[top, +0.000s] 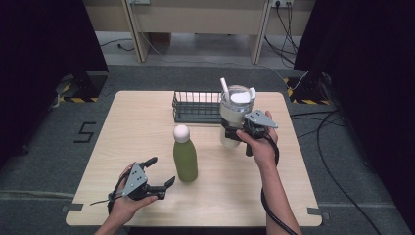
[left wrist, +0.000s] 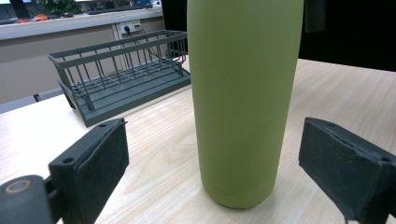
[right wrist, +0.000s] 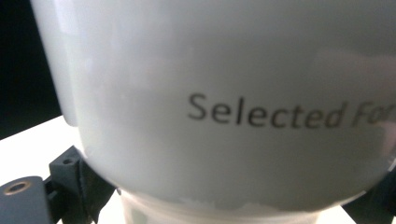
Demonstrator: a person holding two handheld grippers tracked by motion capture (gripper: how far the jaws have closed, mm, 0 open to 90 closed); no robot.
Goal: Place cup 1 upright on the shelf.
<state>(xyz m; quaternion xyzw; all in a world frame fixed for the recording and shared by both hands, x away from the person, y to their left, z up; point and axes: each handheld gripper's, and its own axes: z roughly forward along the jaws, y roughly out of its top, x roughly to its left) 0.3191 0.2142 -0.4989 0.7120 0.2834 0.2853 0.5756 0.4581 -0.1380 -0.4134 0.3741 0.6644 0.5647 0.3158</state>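
High view: wooden table (top: pixel 147 122) has bare room at left and along the near edge; wire rack (top: pixel 196 106) sits at the far edge. Green bottle (top: pixel 185 155), white cap, stands upright mid-table. White tumbler (top: pixel 234 115) with straw stands right of the rack, printed "Selected". Right gripper (top: pixel 234 133) pinches its body, hand level. Left gripper (top: pixel 161 172) lies low, jaws spread, just beside the bottle.

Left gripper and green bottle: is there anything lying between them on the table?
No. In the left gripper view the green bottle stands just ahead of the open left gripper; bare wooden table lies between them.
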